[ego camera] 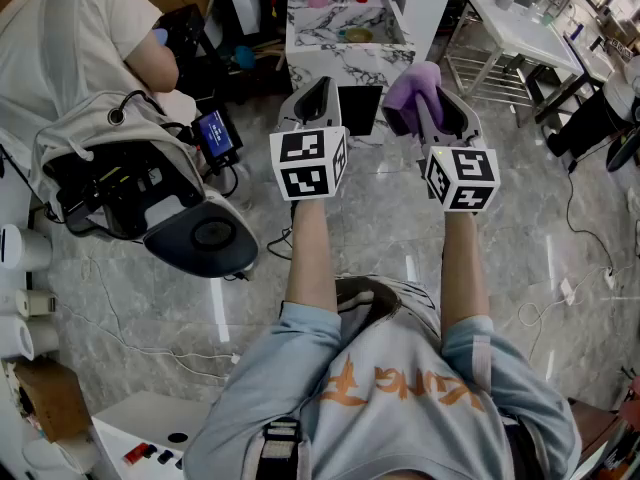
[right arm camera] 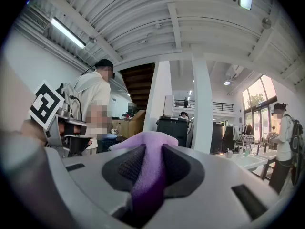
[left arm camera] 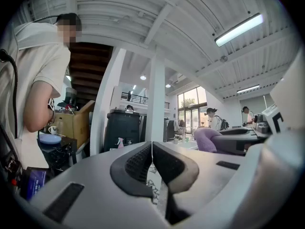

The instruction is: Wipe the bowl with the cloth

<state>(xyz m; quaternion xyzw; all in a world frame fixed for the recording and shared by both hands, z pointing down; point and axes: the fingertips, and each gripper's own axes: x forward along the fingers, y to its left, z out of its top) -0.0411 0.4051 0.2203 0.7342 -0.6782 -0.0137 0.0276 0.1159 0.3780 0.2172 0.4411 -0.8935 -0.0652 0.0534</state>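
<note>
Head view, left gripper: the left gripper (ego camera: 320, 90) is hanging in the air with its jaws together and nothing between them.
Head view, right gripper: the right gripper (ego camera: 428, 96) is pinching the purple cloth (ego camera: 410, 96), which is bunching up over the jaw tips.
Head view, bowl: a small round yellowish thing (ego camera: 357, 35) is sitting on the marble counter (ego camera: 325, 43) ahead. It may be the bowl, but I cannot tell. Both grippers are well apart from it.
Head view, writing: orange print is showing upside down on the person's shirt and is not readable. The cubes are carrying square markers only.
Left gripper view, jaws: the left gripper (left arm camera: 152, 151) is showing its ribbed pads pressed shut on each other, empty.
Left gripper view, cloth: the cloth (left arm camera: 206, 140) is showing at the right, in the other gripper.
Left gripper view, writing: nothing legible is showing.
Right gripper view, jaws: the right gripper (right arm camera: 147, 162) is clamping the cloth (right arm camera: 147, 142) between both pads, with a fold running down the gap.
Right gripper view, writing: none is readable.
Step in hand: judging from this, the person is carrying the cloth toward the bowl.
Doing it well: the right grip should be keeping plenty of cloth ahead of the tips so that fabric, not plastic, is meeting the bowl. The free left gripper will likely be needed for steadying the rim.
</note>
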